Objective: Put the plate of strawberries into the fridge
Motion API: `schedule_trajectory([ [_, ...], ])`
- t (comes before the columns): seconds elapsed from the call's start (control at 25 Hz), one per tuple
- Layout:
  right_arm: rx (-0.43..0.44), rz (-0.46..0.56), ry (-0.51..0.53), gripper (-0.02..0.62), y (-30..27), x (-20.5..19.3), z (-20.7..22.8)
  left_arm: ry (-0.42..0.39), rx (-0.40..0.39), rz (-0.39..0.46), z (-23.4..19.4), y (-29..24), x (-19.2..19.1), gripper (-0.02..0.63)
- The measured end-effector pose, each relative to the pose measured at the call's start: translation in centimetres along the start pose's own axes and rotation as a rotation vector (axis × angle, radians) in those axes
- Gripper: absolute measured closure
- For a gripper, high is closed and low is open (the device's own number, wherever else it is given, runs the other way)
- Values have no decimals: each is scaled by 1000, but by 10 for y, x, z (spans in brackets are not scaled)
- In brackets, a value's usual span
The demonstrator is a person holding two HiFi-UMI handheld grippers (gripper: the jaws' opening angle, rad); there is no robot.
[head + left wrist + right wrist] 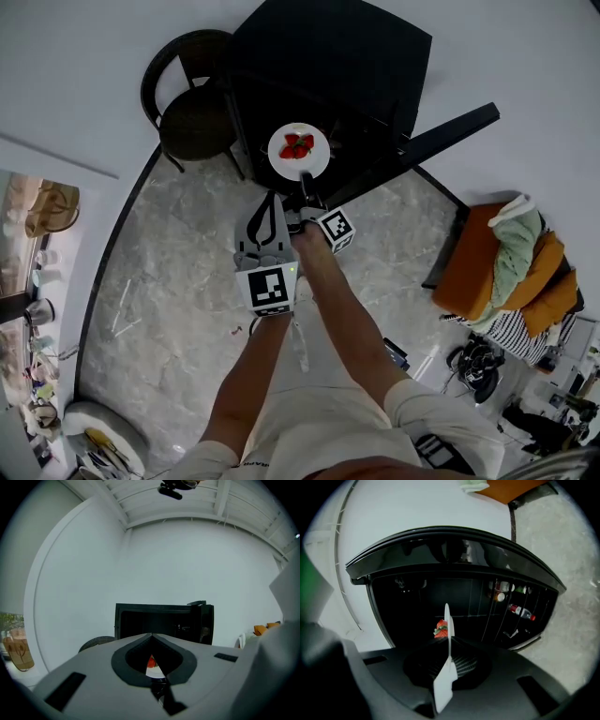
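Right now we see the plate (315, 163) held in the air by the right gripper (306, 180), whose jaws are clamped on the plate's near rim. The strawberries (297, 146) lie in a small red heap on the plate's far half. The plate hangs just at the front of the black fridge (323, 52), which stands against the far wall. The fridge door (445, 129) is swung open to the right. We cannot tell from above whether the plate has crossed into the opening.

In the right gripper view we meet the plate (446, 620) edge-on as a thin white line between the pads of the right gripper (449, 649). The strawberries (440, 629) sit to one side of that line. Behind them is the dark inside of the fridge (412, 602), and bottles (520, 612) stand in the door racks.

The left gripper (273, 196) is just to the left of the right one and a little nearer to us, holding nothing. In its own view the left gripper (151, 636) has its jaws pressed together at the tips. A strawberry (151, 662) and a bit of the plate (154, 671) show through the gap in the pads.

A dark round chair (192, 117) stands to the left of the fridge.
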State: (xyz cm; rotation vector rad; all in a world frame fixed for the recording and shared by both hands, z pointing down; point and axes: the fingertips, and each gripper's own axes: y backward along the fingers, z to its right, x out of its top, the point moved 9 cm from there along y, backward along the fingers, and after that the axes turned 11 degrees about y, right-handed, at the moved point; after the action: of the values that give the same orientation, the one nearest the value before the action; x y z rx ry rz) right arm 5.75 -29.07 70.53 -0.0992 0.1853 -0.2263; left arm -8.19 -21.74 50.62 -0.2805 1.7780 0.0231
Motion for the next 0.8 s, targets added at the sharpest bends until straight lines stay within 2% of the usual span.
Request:
schedule_trajectory([
  [0.32, -49, 39, -18, 574, -11, 0, 18, 3, -15, 19, 1, -3, -3, 603],
  [0.52, -14, 68, -40, 574, -28, -2, 52, 8, -16, 17, 1, -6, -7, 603],
  [0.64, -53, 66, -64, 574, -28, -8, 41, 7, -20, 11, 0, -9, -10, 603],
  [0.8, -60, 64, -67, 574, -32, -10, 42, 2, -22, 8, -2, -13, -14, 603],
])
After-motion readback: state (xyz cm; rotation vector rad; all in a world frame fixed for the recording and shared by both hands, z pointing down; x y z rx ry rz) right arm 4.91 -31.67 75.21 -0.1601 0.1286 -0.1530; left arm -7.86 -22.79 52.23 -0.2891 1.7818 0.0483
